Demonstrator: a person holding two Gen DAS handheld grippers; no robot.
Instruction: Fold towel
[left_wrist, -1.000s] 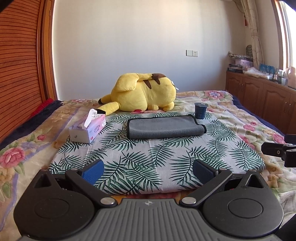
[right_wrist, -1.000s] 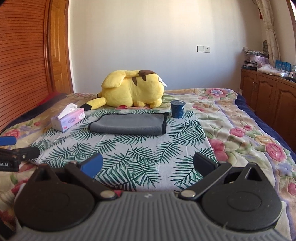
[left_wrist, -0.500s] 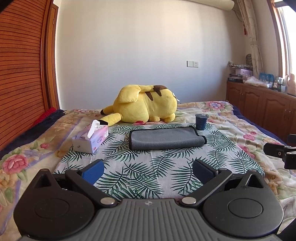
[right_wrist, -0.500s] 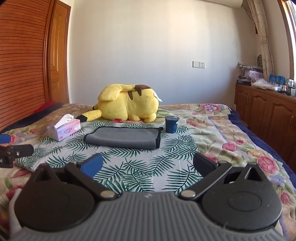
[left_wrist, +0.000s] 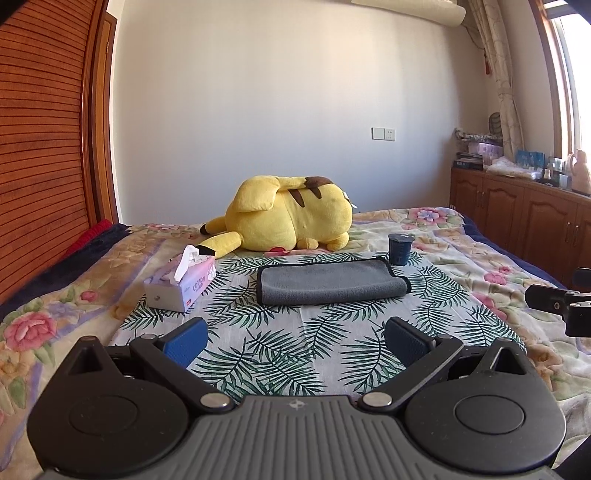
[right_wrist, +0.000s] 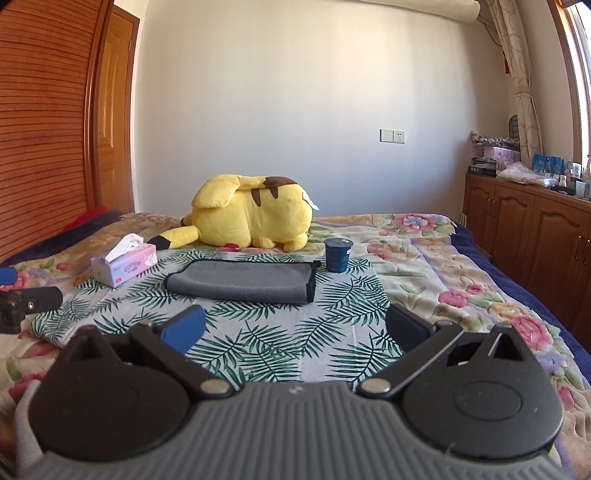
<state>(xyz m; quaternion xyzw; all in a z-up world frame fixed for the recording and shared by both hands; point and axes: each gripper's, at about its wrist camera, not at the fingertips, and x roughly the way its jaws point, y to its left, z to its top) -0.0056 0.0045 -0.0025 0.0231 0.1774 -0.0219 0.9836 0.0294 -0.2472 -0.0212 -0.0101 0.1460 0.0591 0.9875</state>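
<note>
Left wrist view: a bedroom bed (left_wrist: 461, 254); a gray towel (left_wrist: 330, 282), already folded, lies mid-bed. Left gripper (left_wrist: 295, 338) fingers wide apart, empty. Right wrist view: right gripper (right_wrist: 295, 326) likewise. The towel (right_wrist: 240, 282) looks soft, light, floppy; pinch its corners.

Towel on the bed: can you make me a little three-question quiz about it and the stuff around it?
1. True or false: the left gripper is shut on the gray towel.
2. What stands beside the towel's right end? A) dark blue cup B) tissue box C) a lamp
3. Fill in: behind the towel lies a yellow ____.

Key: 1 false, both grippers, the right gripper too, are open and short of it; 2 A; 3 Pikachu plush.
</note>
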